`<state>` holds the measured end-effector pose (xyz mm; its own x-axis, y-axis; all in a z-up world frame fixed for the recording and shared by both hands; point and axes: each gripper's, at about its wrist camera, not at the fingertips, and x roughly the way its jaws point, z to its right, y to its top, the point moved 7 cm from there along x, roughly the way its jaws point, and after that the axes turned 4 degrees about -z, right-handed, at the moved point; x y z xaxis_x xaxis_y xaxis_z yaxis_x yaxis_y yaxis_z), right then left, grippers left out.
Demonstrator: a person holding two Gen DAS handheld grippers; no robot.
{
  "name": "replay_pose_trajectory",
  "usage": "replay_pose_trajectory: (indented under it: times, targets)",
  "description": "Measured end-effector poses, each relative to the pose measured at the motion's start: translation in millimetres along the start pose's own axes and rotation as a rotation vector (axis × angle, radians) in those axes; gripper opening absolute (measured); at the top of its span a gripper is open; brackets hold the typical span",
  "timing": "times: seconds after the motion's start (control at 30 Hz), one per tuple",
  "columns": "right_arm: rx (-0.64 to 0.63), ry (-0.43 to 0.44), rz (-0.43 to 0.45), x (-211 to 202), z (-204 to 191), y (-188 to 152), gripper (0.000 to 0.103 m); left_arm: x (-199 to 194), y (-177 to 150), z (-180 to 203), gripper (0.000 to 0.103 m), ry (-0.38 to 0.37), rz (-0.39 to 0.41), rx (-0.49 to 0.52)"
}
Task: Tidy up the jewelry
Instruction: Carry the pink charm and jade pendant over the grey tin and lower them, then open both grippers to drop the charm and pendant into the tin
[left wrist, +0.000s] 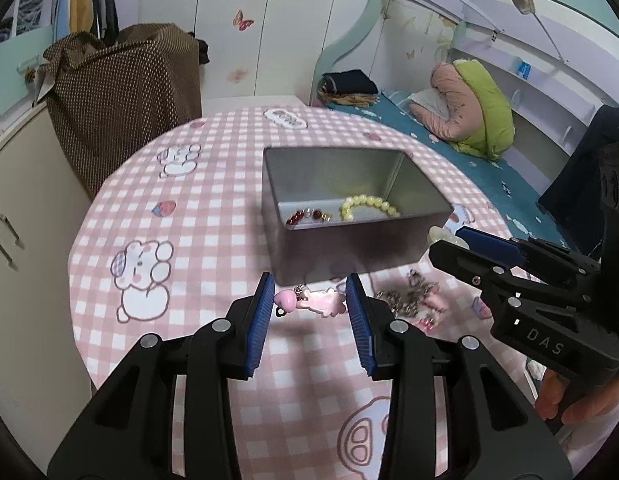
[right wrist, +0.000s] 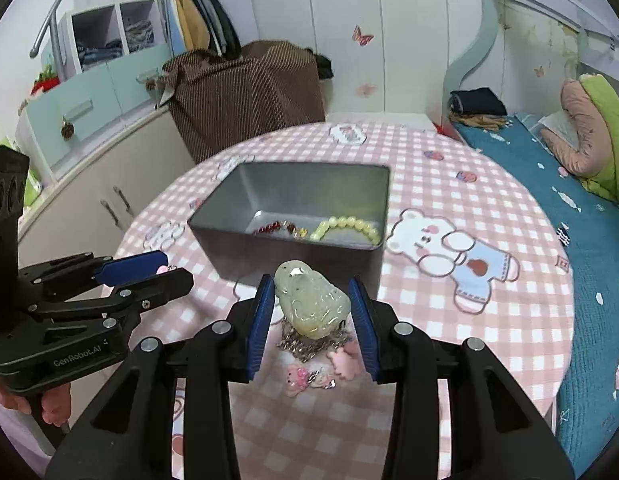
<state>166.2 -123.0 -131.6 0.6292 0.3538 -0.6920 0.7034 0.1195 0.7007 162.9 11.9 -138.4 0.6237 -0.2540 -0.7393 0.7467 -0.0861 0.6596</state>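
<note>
My left gripper (left wrist: 309, 300) clamps the pink charm (left wrist: 309, 300); my right gripper (right wrist: 312, 308) clamps the pale green pendant (right wrist: 311, 300) above loose chain (right wrist: 309, 346). Beyond on the table (right wrist: 449, 320), the tin (right wrist: 301, 248) holds yellow bead bracelet (right wrist: 345, 228) and red beads (right wrist: 275, 227).

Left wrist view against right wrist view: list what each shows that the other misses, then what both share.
Only the left wrist view shows the pink charm clearly, held between the left gripper fingers. Only the right shows the pale green jade pendant whole, in the right gripper, and the bear print. Both show the tin box, its yellow bead bracelet and red beads.
</note>
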Motion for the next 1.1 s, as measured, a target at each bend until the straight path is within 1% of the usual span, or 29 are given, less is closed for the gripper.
replay_pose_trajectory:
  times: [0.27, 0.43, 0.77, 1.1]
  targets:
    - [0.010, -0.018, 0.058, -8, 11, 22, 0.037, -6, 27, 10, 0.037, -0.012, 0.051, 0.012]
    - [0.008, -0.022, 0.069, -4, 16, 33, 0.037, -3, 44, 14, 0.038, -0.008, 0.068, 0.020]
    - [-0.002, -0.004, 0.045, 21, 15, 52, 0.037, 27, 62, 5, 0.038, 0.001, 0.034, -0.004]
    - [-0.001, 0.004, 0.004, 41, 18, 56, 0.037, 50, 69, -1, 0.038, -0.002, -0.003, -0.020]
